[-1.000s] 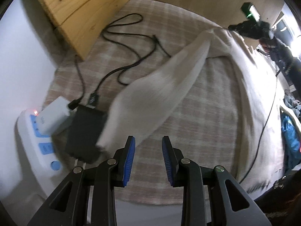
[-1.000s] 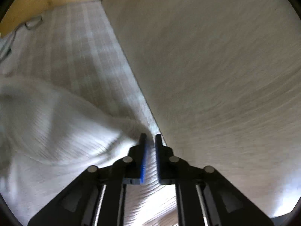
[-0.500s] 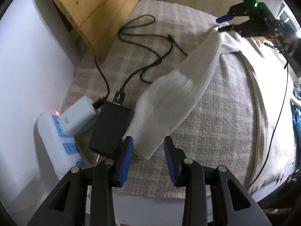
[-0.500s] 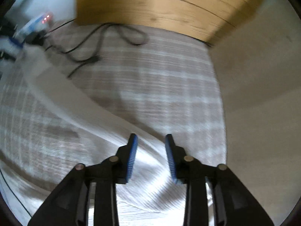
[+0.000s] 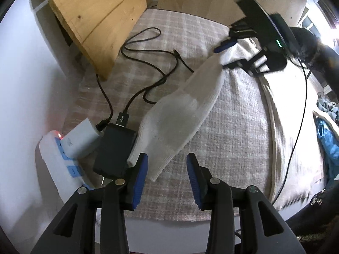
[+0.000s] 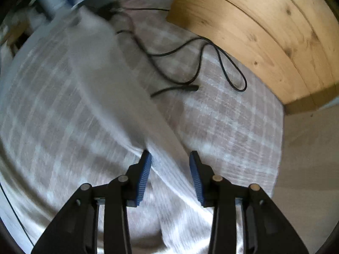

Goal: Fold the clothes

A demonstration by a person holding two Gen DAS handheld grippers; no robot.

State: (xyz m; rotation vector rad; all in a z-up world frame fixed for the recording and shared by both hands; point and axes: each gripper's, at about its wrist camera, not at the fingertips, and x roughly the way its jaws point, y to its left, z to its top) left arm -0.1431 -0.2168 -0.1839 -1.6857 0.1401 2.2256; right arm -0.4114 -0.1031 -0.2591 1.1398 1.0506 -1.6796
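A cream knit sweater lies on a plaid blanket point(image 5: 233, 127). Its long sleeve point(image 5: 182, 116) runs diagonally from the cuff near me up to the shoulder. My left gripper point(image 5: 167, 169) points down over the cuff. Its jaws are opening, the cuff's corner lies between the blue pads, and they do not press it. My right gripper point(image 5: 222, 56) is at the shoulder end, held by a gloved hand. In the right wrist view the sleeve point(image 6: 118, 89) passes between the right gripper point(image 6: 170, 158) fingers. These jaws are closing but still stand apart around the cloth.
A white power strip point(image 5: 53, 152), a white charger point(image 5: 78, 139) and a black adapter point(image 5: 114, 148) lie left of the cuff. Black cables point(image 5: 148, 63) loop over the blanket. A wooden board point(image 5: 95, 21) leans at the back left. Blue clothing point(image 5: 326, 139) lies at the right edge.
The right gripper has swung round and let go of the cloth, jaws now apart over the sleeve's top. The sleeve has settled flat. The left jaws have widened a little.
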